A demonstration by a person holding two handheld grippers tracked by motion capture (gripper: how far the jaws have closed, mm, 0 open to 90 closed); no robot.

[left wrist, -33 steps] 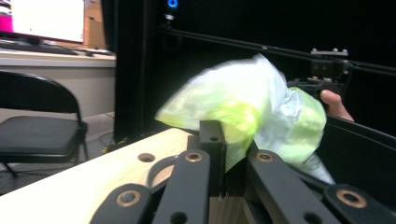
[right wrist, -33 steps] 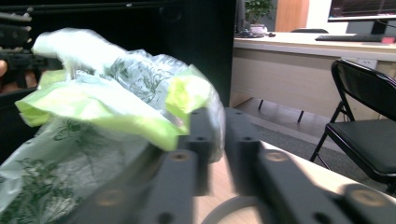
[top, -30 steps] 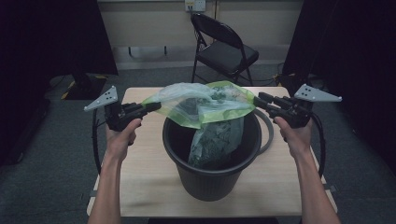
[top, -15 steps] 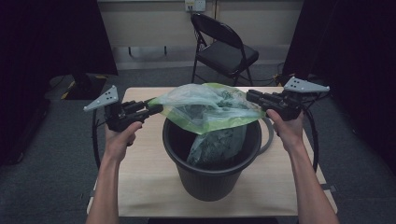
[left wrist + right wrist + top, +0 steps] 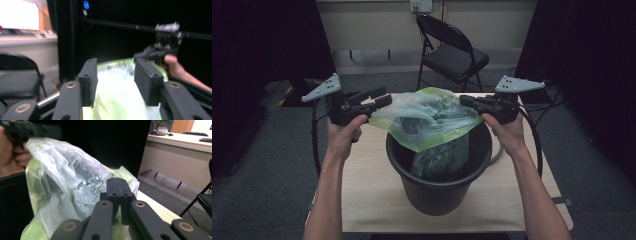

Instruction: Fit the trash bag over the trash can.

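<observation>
Bag (image 5: 427, 117): draped over the bucket (image 5: 439, 187) mouth for lining | right claw (image 5: 463, 101): clenched on bag's edge, so you keep it taut | left claw (image 5: 384, 98): jaws just opening, released at the bucket's opposite side.

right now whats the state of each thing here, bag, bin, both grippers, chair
green bag: partly in the bin, top stretched above the rim
black bin: upright on the table
left gripper: jaws apart, have just been opening, bag between them, unpinched
right gripper: shut on the bag's edge
folding chair: unfolded, empty
</observation>
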